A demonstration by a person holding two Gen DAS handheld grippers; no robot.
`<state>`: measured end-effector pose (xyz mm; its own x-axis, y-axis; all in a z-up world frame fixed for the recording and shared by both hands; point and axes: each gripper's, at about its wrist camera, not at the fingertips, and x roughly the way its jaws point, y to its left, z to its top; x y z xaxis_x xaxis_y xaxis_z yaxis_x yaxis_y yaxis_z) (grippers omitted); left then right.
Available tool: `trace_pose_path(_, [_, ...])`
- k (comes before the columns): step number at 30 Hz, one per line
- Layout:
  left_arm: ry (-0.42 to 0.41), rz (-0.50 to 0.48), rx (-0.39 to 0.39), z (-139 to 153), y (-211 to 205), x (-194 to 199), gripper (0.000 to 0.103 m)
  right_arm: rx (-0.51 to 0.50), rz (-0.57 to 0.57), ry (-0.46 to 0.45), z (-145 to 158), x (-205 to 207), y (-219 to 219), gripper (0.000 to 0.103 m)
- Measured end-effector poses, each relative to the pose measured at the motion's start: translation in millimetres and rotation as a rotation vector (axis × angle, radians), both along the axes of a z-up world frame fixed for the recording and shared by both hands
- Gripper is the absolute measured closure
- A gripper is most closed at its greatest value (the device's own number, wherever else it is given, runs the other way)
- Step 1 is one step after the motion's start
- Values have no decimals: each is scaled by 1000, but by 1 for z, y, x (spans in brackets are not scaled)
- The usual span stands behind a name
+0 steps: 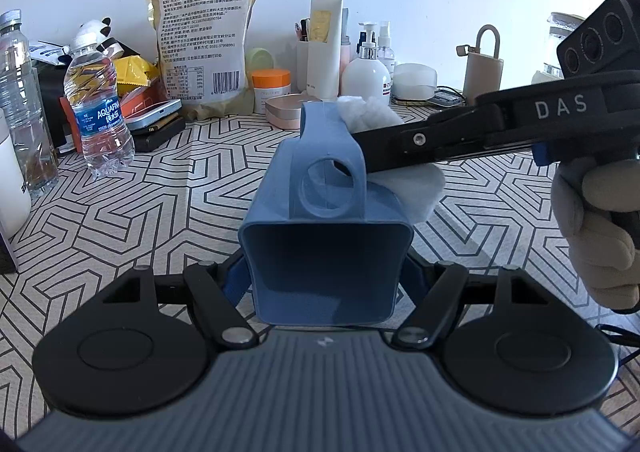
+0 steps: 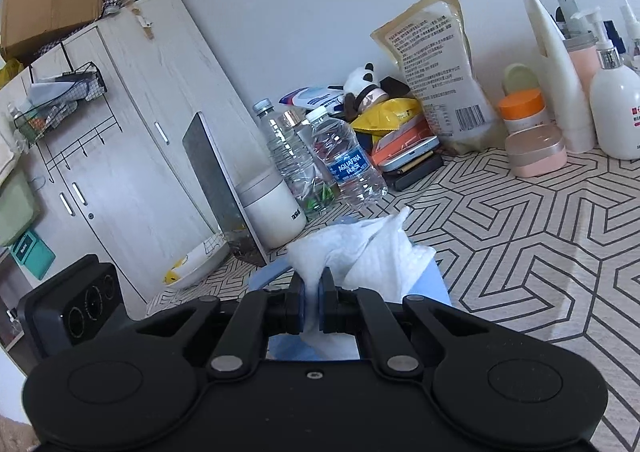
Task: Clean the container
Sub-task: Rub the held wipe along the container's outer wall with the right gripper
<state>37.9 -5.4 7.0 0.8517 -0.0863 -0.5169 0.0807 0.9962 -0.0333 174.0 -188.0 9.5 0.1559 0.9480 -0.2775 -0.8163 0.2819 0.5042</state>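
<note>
The left gripper (image 1: 324, 276) has its fingers clamped on the flanks of the blue container (image 1: 324, 252), held on its side above the surface (image 1: 160, 212) with the open mouth turned back toward the left wrist camera. The right gripper (image 2: 311, 306) has its fingers nearly closed, pinching a white wipe (image 2: 360, 248). In the left view that wipe lies against the container's upper side at about two o'clock, just beside the handle tab with its round hole (image 1: 334, 184).

The container looks like thin moulded plastic: light, fairly stiff, smooth and probably slippery, with walls that may flex under a hard squeeze. The flat side walls near the mouth look the safest hold. The wipe is soft and limp, so only the part near the pinch will press.

At ten o'clock a water bottle (image 1: 98, 108) stands well apart.
</note>
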Motion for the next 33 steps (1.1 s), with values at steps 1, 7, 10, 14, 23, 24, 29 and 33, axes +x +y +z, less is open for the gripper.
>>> trace_pose_path(1, [0,0,0,0,0,0,30,-1,0,-2,0,0,0,99])
trace_pose_path(7, [0,0,1,0,0,0,30,-12,-27,-25,1,-1,-1,99])
trace_pose_path(10, [0,-1,0,0,-1,0,30,-12,-36,-25,0,1,-3,99])
trace_pose_path(14, [1,-1,-6,0,-2,0,30,5,17,5,-1,0,-1,99])
trace_pose_path(23, [0,-2,-6,1,-1,0,30,20,39,38,-4,1,-1,99])
trace_pose_path(24, [0,-2,-6,1,-1,0,30,17,23,34,-3,1,-2,99])
trace_pose_path(29, [0,-2,-9,1,-2,-1,30,14,12,23,-3,1,-3,99])
trace_pose_path(33, [-1,-3,-10,1,-4,-2,29,38,94,66,-6,0,0,99])
